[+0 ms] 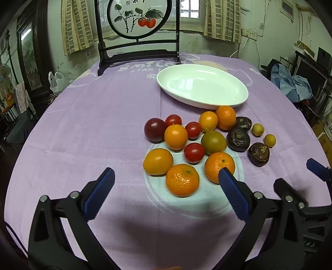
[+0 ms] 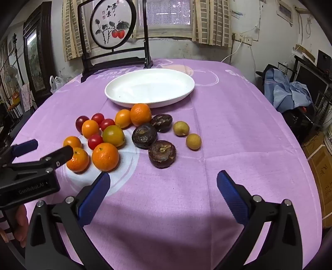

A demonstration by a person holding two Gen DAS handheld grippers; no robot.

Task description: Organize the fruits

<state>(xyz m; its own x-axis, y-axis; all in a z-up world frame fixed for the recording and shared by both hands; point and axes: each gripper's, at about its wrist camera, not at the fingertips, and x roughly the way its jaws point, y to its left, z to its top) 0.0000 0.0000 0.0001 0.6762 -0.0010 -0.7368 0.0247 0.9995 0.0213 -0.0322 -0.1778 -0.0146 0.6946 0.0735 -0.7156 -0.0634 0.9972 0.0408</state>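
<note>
A heap of fruit lies on the purple tablecloth: oranges (image 1: 182, 179) (image 2: 105, 156), red cherry tomatoes (image 1: 194, 152) (image 2: 95, 141), a green-orange fruit (image 1: 213, 142) (image 2: 113, 135), three dark wrinkled fruits (image 1: 238, 140) (image 2: 162, 154) and two small yellow ones (image 1: 269, 140) (image 2: 193, 141). An empty white oval plate (image 1: 220, 99) (image 2: 132, 99) sits behind them. My left gripper (image 1: 166, 176) is open and empty, just in front of the nearest oranges; it also shows in the right wrist view (image 2: 48, 148). My right gripper (image 2: 162, 179) is open and empty, in front of the dark fruits.
A black wooden stand with a round painted screen (image 1: 138, 17) (image 2: 113, 25) stands at the table's far edge behind the plate. The table edge drops off to the right, where blue cloth (image 2: 288, 93) and boxes lie.
</note>
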